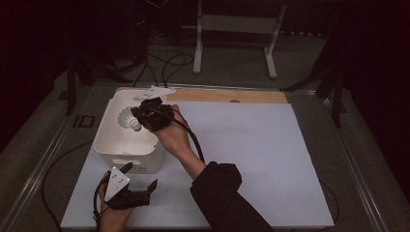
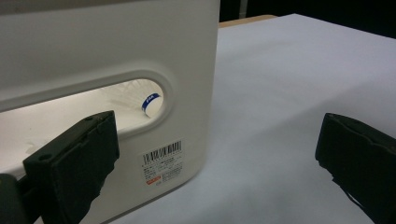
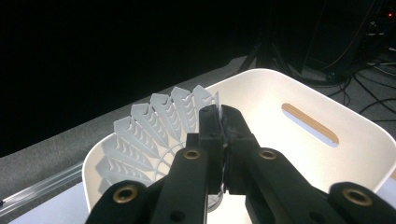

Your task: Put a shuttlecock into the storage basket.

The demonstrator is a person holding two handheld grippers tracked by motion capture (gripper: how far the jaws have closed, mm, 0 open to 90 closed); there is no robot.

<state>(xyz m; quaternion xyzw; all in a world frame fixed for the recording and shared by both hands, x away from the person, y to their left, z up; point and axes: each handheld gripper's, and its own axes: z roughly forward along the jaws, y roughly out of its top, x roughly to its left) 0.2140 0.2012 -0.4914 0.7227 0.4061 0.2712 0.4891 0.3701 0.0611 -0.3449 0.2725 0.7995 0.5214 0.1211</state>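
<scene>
A white feathered shuttlecock (image 1: 127, 118) hangs over the open white bin (image 1: 103, 140), and my right gripper (image 1: 140, 116) is shut on the rim of its skirt. In the right gripper view the jaws of that gripper (image 3: 220, 117) meet on the fanned skirt of the shuttlecock (image 3: 152, 126) above the bin (image 3: 261, 75). My left gripper (image 1: 140, 175) rests open on the table just in front of the bin, nothing between its fingers. In the left gripper view this gripper (image 2: 219, 149) faces the bin's near wall (image 2: 116, 42). A shuttlecock with a blue band (image 2: 145, 97) shows through the handle slot.
The bin stands at the far left of a white sheet (image 1: 251, 145) that covers the table. A wooden strip (image 1: 227, 95) runs along the far edge. Beyond it, a white frame's legs (image 1: 197, 53) and cables (image 1: 164, 63) lie on the floor.
</scene>
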